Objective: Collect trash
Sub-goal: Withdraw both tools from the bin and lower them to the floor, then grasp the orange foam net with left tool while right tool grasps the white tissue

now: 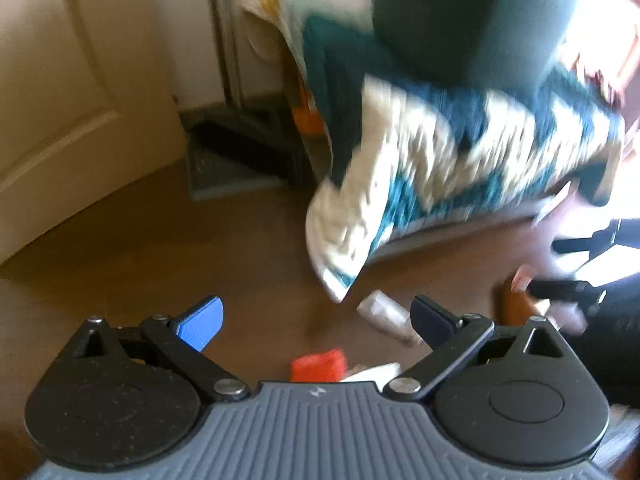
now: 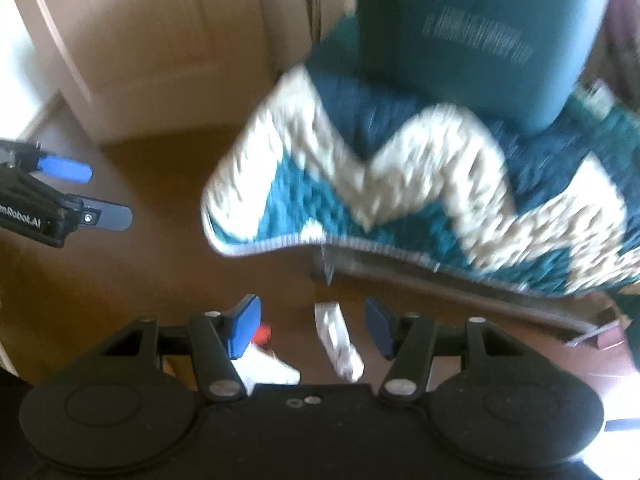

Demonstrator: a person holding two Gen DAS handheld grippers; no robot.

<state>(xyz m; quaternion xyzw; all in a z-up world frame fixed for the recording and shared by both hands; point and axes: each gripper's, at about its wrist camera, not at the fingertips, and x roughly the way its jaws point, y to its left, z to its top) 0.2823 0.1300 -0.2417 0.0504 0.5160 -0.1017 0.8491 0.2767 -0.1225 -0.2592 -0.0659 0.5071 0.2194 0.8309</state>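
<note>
Grey dustpan point(image 1: 224, 168) shows only in left wrist view.

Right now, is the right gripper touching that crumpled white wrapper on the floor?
Apart. In the right wrist view the right gripper is open, with bare floor either side of the white wrapper between its fingers.

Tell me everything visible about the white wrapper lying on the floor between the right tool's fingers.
The white wrapper is a crumpled, elongated packet, plastic or paper by its look, lying flat on the brown floor just short of the blanket's hanging edge. It sits in the gap of the open right tool, seemingly untouched by either finger. The left wrist view shows it too. Blur hides any print.
</note>
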